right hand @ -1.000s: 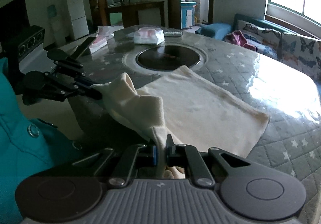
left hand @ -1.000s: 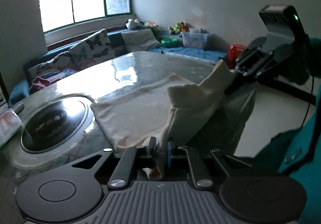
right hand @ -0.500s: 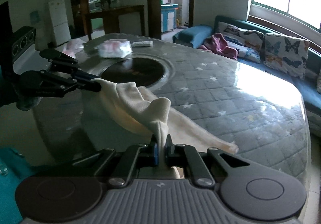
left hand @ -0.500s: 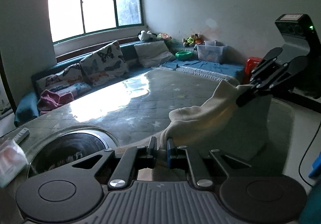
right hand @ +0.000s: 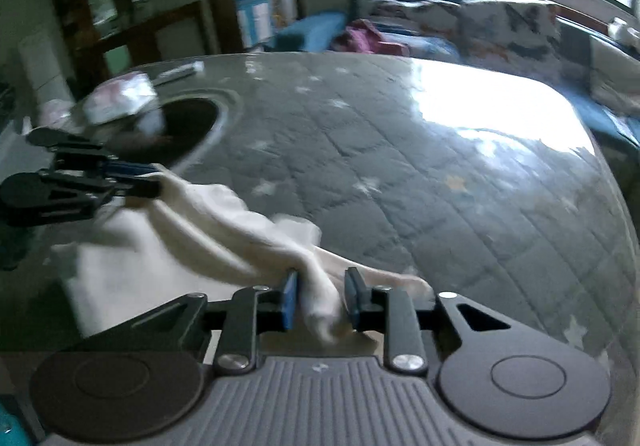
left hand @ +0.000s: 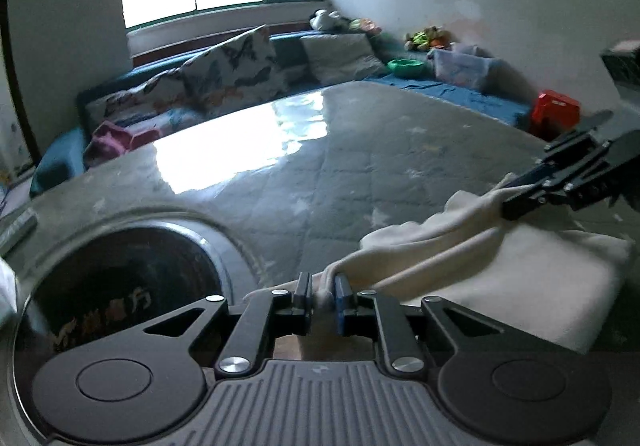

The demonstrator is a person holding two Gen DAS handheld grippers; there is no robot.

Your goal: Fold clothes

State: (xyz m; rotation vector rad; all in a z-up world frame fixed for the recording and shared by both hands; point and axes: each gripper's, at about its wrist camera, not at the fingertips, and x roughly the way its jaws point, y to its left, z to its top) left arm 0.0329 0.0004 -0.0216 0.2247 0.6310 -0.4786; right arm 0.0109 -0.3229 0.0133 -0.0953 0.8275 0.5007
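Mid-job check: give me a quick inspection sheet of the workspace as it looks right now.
Surface: quilted table cover with star print, glossy glare; dark round inset on the left.
Job's things: cream garment, edge carried over onto itself, bunched between the grippers.
Clutter: white packet and flat remote beyond the inset.
Grippers: left gripper opening, cloth between the jaws; right gripper opening, cloth loose in the gap.
Cables: nothing seen.
Surroundings: cushioned window bench, toys, red box.
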